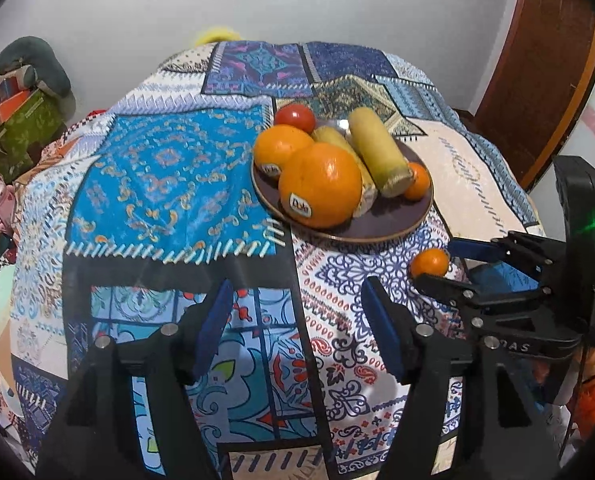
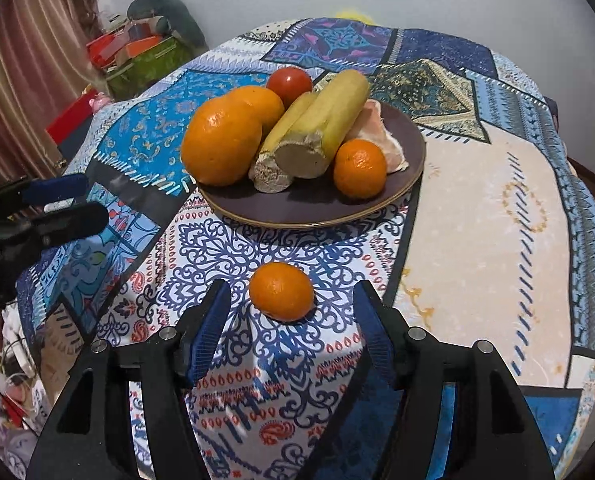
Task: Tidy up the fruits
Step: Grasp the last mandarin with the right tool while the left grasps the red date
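Loose mandarin (image 2: 281, 291) lying (long axis crosswise), between spread right gripper (image 2: 293, 312) fingers

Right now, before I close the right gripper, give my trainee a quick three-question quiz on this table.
1. True or false: the loose mandarin lies on the tablecloth, off the brown plate.
2. Which gripper has the loose mandarin just ahead of its open fingers? A) left gripper B) right gripper
3. Fill in: the red fruit at the plate's far edge is a ____.

Key
1. True; it sits on the cloth, nearer than the plate.
2. B; the right wrist view shows it between and just beyond the fingertips, untouched.
3. tomato
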Available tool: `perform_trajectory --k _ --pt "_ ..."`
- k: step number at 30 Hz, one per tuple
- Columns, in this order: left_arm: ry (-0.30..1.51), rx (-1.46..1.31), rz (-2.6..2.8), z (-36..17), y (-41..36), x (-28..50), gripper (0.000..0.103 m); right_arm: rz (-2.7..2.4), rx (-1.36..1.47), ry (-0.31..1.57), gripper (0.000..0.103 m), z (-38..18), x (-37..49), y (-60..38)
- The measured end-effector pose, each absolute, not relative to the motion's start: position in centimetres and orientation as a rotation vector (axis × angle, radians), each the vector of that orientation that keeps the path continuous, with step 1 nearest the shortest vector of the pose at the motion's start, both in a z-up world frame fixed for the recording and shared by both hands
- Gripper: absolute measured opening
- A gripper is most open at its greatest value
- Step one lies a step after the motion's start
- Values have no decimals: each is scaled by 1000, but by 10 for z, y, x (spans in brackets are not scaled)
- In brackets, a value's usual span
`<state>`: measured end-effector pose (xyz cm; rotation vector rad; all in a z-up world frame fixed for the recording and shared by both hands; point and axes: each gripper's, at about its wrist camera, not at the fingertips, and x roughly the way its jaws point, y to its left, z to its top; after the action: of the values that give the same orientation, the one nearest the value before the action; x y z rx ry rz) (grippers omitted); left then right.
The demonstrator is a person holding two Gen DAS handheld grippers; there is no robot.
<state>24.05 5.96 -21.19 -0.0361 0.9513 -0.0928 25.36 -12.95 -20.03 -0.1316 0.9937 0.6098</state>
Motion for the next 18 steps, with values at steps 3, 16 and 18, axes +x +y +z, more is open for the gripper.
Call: perform_trajectory --k 3,16,18 --pt "968 -49 -95 -216 59 241 66 618 -133 1010 46 -206 255 -125" --pt "1021 -72 -167 -220 28 219 66 619 -134 949 32 -177 230 -139" --pt "1029 -57 -187 -220 18 215 62 610 -132 931 32 -168 223 -145"
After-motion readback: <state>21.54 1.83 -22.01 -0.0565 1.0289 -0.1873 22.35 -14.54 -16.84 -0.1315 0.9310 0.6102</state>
